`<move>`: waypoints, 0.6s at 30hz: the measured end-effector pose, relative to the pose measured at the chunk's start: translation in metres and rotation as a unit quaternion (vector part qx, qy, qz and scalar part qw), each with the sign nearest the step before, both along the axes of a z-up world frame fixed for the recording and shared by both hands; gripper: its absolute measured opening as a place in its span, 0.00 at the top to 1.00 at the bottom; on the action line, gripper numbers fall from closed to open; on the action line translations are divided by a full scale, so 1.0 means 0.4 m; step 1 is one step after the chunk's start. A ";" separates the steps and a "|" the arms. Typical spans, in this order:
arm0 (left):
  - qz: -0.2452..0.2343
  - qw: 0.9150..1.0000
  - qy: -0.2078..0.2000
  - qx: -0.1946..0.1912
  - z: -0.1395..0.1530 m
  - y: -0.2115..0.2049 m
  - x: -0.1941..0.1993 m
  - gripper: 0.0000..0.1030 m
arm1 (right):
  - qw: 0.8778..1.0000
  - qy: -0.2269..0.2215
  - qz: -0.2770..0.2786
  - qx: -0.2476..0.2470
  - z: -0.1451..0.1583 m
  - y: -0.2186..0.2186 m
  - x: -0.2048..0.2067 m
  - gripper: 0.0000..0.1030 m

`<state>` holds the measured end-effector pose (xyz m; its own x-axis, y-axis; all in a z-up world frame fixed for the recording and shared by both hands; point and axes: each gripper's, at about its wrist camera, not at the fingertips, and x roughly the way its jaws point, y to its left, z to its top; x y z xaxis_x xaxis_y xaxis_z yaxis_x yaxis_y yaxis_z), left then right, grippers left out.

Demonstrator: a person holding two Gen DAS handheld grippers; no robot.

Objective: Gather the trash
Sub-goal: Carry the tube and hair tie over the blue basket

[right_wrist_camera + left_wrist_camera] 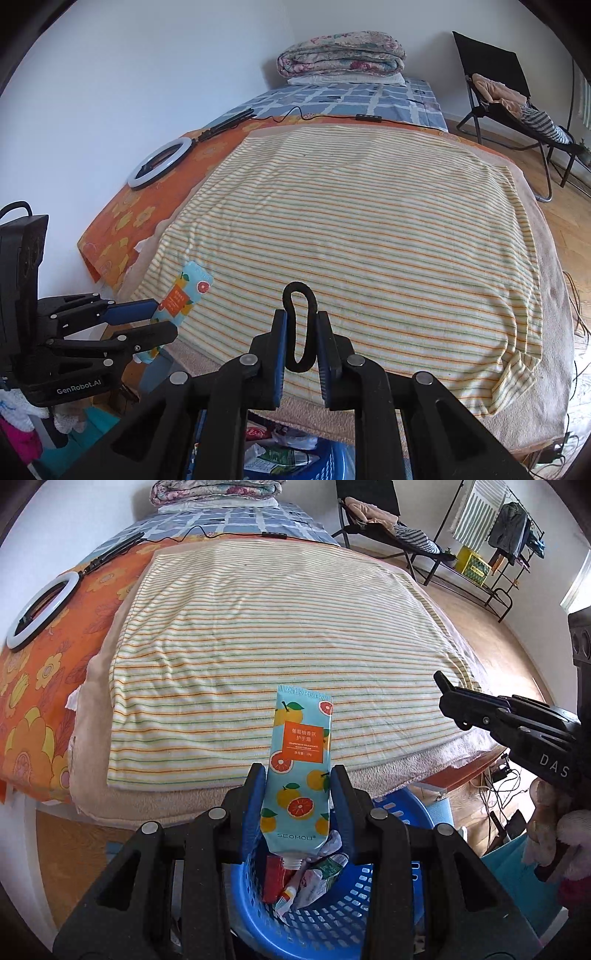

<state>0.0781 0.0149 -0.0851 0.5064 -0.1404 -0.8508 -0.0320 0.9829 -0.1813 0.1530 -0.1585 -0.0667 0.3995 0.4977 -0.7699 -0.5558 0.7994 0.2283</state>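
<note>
My left gripper is shut on a light-blue hand-cream tube printed with oranges and grapefruit. The tube is held cap end down over a blue plastic basket that holds several wrappers and packets. In the right wrist view the same tube sits in the left gripper at the bed's near left corner. My right gripper is shut on a black elastic hair band, whose loop sticks up between the pads. The blue basket shows just below it. The right gripper also reaches in from the right edge.
A striped blanket covers the bed, with a ring light and its cable on the orange sheet at the left. A folded quilt lies at the far end. A black folding chair and a clothes rack stand on the wooden floor at the right.
</note>
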 end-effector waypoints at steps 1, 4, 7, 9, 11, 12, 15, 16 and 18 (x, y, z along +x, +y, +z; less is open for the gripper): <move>0.003 1.000 0.000 -0.003 -0.001 -0.002 -0.012 0.65 | 1.000 0.003 -0.001 0.003 -0.003 -0.006 -0.017 0.87; 0.012 1.000 0.003 -0.015 -0.009 -0.005 -0.047 0.64 | 1.000 0.003 0.000 0.000 -0.012 -0.020 -0.064 0.87; 0.013 1.000 0.008 -0.017 -0.021 -0.013 -0.074 0.65 | 1.000 0.007 0.002 -0.006 -0.029 -0.027 -0.104 0.87; 0.012 1.000 0.012 -0.019 -0.030 -0.019 -0.089 0.65 | 1.000 0.016 0.001 -0.007 -0.045 -0.032 -0.129 0.87; 0.011 1.000 0.016 -0.020 -0.040 -0.026 -0.104 0.65 | 1.000 0.028 0.001 -0.007 -0.063 -0.036 -0.148 0.87; 0.010 1.000 0.019 -0.020 -0.047 -0.032 -0.114 0.65 | 0.999 0.032 0.001 -0.008 -0.072 -0.039 -0.159 0.87; 0.009 0.999 0.033 -0.025 -0.074 -0.043 -0.131 0.65 | 0.999 0.045 -0.004 -0.010 -0.100 -0.049 -0.188 0.87; 0.009 0.999 0.039 -0.027 -0.084 -0.047 -0.137 0.65 | 0.999 0.051 -0.006 -0.011 -0.110 -0.052 -0.196 0.87; 0.009 0.998 0.047 -0.029 -0.102 -0.054 -0.146 0.65 | 0.998 0.060 -0.007 -0.015 -0.130 -0.056 -0.213 0.87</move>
